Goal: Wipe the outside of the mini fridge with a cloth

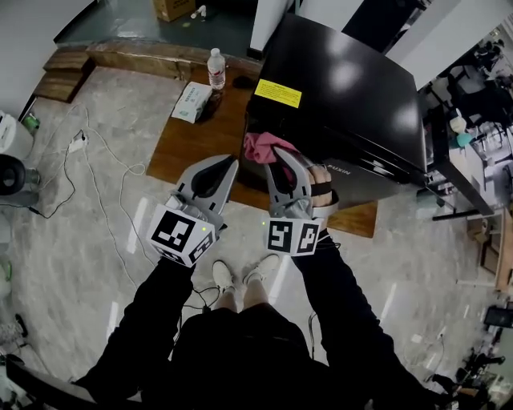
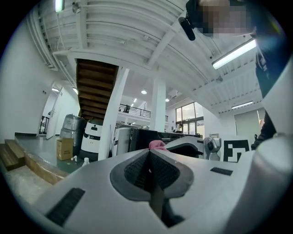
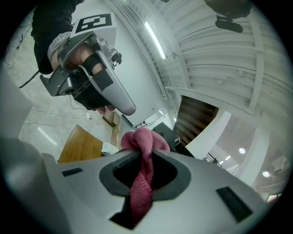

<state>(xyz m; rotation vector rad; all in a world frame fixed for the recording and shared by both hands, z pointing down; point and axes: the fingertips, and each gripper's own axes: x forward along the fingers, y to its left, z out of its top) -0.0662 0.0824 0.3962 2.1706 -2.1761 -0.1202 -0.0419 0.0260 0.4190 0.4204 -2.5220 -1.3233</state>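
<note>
The black mini fridge stands on a low wooden table, with a yellow label on top. My right gripper is shut on a pink cloth, which bunches above the jaw tips right at the fridge's near left corner. The right gripper view has the pink cloth pinched between the jaws and hanging down through them. My left gripper hovers beside it over the table, shut with nothing between its jaws. In the left gripper view the closed jaws point toward the fridge and the cloth.
A water bottle and a tissue pack sit on the table's far left part. Cables trail over the marble floor at left. A cardboard box stands beyond the table. Office furniture crowds the right side.
</note>
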